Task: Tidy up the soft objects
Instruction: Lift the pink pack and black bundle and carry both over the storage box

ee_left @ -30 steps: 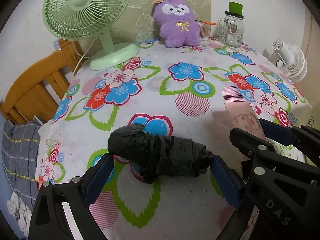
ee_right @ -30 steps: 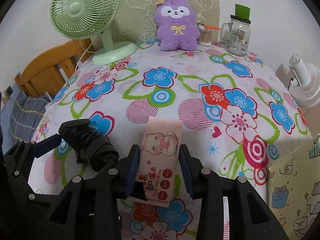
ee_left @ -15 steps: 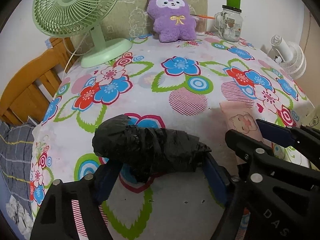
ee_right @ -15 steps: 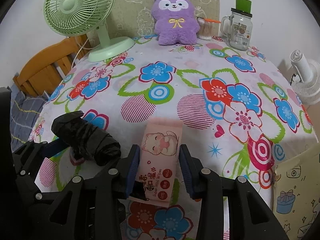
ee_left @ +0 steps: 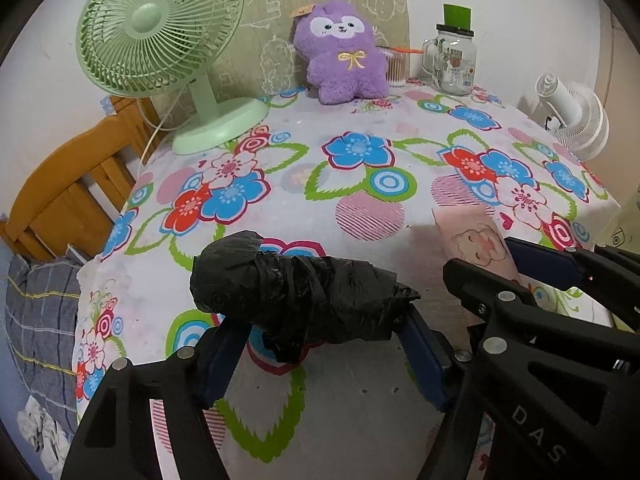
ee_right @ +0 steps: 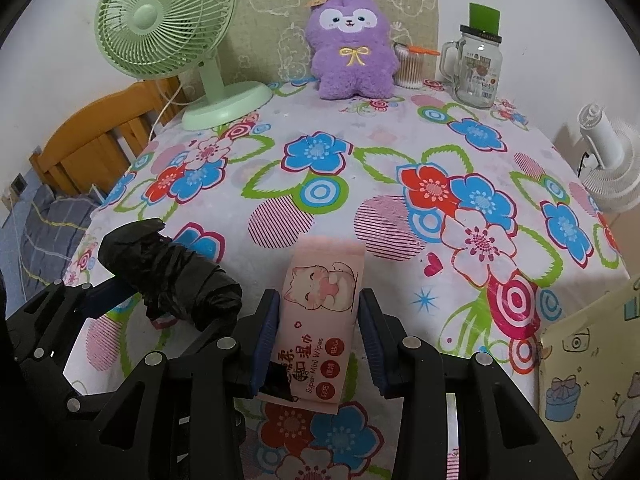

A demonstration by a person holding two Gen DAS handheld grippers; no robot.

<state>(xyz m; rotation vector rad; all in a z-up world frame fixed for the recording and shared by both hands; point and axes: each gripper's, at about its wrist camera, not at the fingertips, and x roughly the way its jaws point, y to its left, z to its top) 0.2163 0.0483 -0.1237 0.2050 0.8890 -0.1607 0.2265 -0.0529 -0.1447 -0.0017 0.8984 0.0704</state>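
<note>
My left gripper is shut on a crumpled black plastic bag roll and holds it above the near edge of the flowered tablecloth. The roll also shows in the right wrist view. My right gripper is shut on a pink pack of wet wipes with a cat picture, held just right of the left gripper. The pack's top shows in the left wrist view. A purple plush toy sits upright at the table's far edge.
A green desk fan stands at the far left. A glass mug jar and a cotton swab cup stand at the far right. A white fan sits off the right edge. A wooden chair stands left. A yellow bag is near right.
Both grippers have lifted and drawn back a little toward me with their loads. The black roll sits higher above the cloth than before. Both grips hold unchanged.
</note>
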